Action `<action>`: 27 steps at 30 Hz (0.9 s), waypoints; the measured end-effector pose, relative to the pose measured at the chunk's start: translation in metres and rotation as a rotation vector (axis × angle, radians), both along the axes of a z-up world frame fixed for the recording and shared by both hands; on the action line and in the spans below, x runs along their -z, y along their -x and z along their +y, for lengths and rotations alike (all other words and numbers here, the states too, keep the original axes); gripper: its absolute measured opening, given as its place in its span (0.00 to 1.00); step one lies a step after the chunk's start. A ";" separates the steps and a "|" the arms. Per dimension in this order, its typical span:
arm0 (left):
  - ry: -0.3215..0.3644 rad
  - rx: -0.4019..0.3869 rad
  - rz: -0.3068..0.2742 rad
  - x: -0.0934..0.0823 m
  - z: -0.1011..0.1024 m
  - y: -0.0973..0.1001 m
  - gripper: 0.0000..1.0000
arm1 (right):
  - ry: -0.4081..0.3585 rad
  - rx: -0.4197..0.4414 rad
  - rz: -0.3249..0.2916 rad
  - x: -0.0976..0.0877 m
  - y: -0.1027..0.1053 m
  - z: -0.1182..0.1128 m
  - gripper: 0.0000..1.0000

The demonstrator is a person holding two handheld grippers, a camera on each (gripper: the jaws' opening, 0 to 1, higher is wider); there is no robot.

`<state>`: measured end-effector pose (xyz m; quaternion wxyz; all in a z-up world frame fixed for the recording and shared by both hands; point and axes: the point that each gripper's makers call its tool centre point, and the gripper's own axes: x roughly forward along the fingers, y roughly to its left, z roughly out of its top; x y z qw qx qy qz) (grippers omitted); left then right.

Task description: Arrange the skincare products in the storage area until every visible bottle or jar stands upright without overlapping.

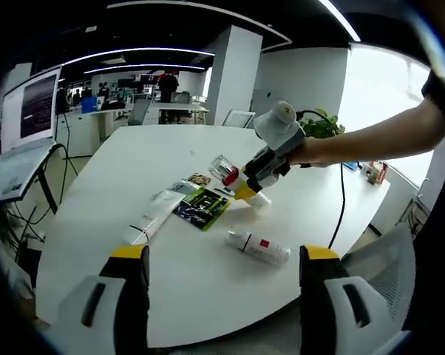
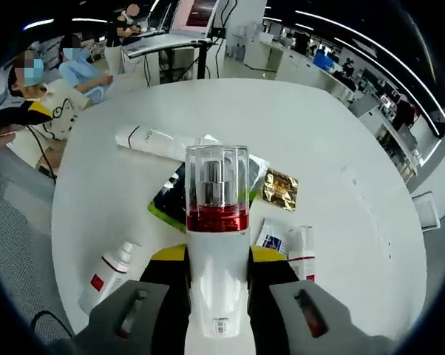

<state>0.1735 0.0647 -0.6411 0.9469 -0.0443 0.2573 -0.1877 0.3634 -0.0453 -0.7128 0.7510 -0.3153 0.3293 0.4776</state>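
Clamping the pump bottle (image 2: 216, 244) between yellow-tipped jaws, right gripper (image 2: 216, 296), clear cap pointing away over the white table (image 2: 341, 133). Hanging spread and empty nearer the table edge, left gripper (image 1: 226, 259). Lying flat beyond its jaws, a small white bottle (image 1: 257, 247). Farther on, a white tube (image 1: 154, 214) beside a dark sachet (image 1: 202, 207). Flat too, a gold sachet (image 2: 279, 188).

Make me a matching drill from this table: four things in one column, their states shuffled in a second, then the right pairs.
1. clear-capped white bottle
2. white spray bottle
3. white tube
4. left gripper

a. lying flat beside the green-and-black packet
b. open, holding nothing
c. clamped in the right gripper
d. on its side near the table edge

Pairs: 1-c, 2-d, 3-a, 4-b
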 end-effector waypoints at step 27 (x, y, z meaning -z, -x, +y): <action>0.051 0.051 -0.082 -0.060 -0.025 -0.020 0.79 | -0.233 0.035 -0.155 -0.087 0.057 0.008 0.28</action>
